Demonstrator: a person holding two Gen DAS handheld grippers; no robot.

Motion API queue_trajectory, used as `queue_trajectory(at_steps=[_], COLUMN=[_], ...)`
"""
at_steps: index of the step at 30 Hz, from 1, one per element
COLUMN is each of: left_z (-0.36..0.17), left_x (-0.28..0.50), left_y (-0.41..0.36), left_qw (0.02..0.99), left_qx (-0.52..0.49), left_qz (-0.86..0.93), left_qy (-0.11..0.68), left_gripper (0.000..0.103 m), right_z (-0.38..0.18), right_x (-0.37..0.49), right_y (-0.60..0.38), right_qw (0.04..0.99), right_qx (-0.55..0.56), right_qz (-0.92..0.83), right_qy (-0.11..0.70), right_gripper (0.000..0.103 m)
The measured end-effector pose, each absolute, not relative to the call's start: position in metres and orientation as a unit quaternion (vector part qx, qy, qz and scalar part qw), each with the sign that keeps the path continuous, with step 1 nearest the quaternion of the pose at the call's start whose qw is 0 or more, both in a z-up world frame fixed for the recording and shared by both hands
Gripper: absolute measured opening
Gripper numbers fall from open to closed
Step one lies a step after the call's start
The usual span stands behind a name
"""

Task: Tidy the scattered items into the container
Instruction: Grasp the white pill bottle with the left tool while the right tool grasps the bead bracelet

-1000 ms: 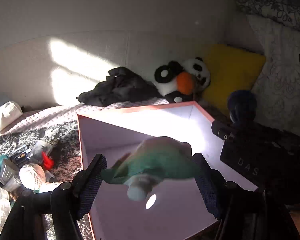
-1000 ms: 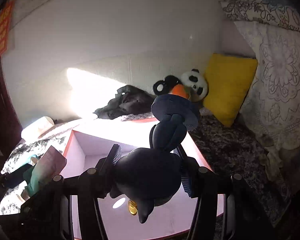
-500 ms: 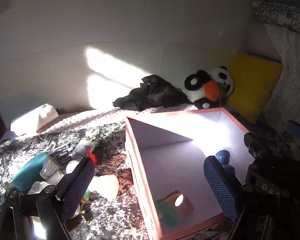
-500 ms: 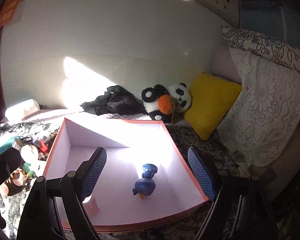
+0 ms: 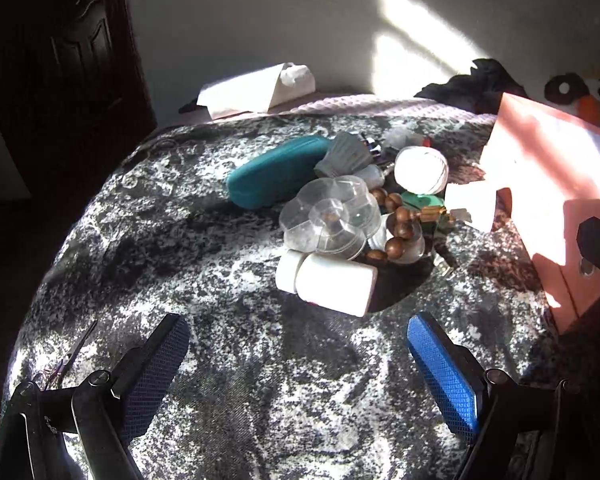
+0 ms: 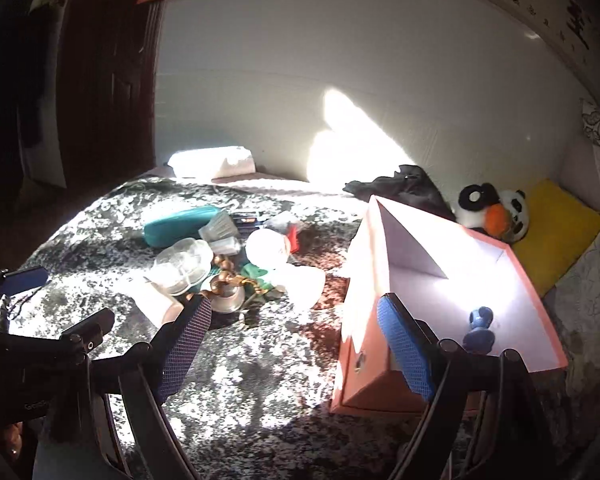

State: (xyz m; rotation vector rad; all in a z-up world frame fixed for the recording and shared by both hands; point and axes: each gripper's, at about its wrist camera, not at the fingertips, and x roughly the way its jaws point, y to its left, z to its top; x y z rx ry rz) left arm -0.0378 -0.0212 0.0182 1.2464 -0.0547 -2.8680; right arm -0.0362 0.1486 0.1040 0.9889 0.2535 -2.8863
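On the bed's mottled blanket (image 5: 220, 360), the left gripper (image 5: 298, 344) hovers with fingers spread and empty, facing the clutter: teal case (image 5: 276, 170), clear flower-shaped box (image 5: 330, 214), white bottle (image 5: 328, 284), wooden beads (image 5: 396, 224). Right of the pile, the right gripper (image 6: 296, 338) is likewise spread before the pink box (image 6: 440, 256), which holds a blue toy (image 6: 478, 330).

A bedspread (image 5: 228, 360) mottled in black, grey and white carries a cluster of items: a teal case (image 5: 276, 170), a white bottle (image 5: 332, 282), a clear flower-shaped box (image 5: 330, 216), brown wooden beads (image 5: 396, 224) and a white ball (image 5: 421, 170). Near its right edge, a salmon-pink box (image 6: 364, 280) with a white interior holds a dark blue toy (image 6: 478, 328). Beyond it sit a black-and-white panda plush (image 6: 492, 210) and a yellow cushion (image 6: 556, 232).
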Motion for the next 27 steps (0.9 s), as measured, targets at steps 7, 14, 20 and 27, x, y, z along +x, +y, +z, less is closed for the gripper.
queue_trajectory(at_steps=[7, 14, 20, 27], left_z=[-0.025, -0.041, -0.057, -0.069], left_x=[-0.071, -0.107, -0.134, -0.156], left_y=[-0.039, -0.016, 0.002, -0.005], left_qw=[-0.014, -0.069, -0.093, -0.118], left_qx=[0.443, 0.451, 0.462, 0.475], left_qz=[-0.896, -0.890, -0.882, -0.872], left_qy=[-0.011, -0.013, -0.035, -0.010], left_gripper=[0.092, 0.092, 0.092, 0.082], right_z=[0.028, 0.016, 0.015, 0.008], right_x=[-0.082, -0.121, -0.145, -0.168], right_y=[0.117, 0.139, 0.153, 0.160], right_qw=[0.090, 0.061, 0.052, 0.067], right_qx=[0.429, 0.453, 0.453, 0.453], right_qz=[-0.897, -0.889, -0.890, -0.889], right_qy=[0.046, -0.007, -0.010, -0.014], right_gripper=[0.085, 0.084, 0.084, 0.084])
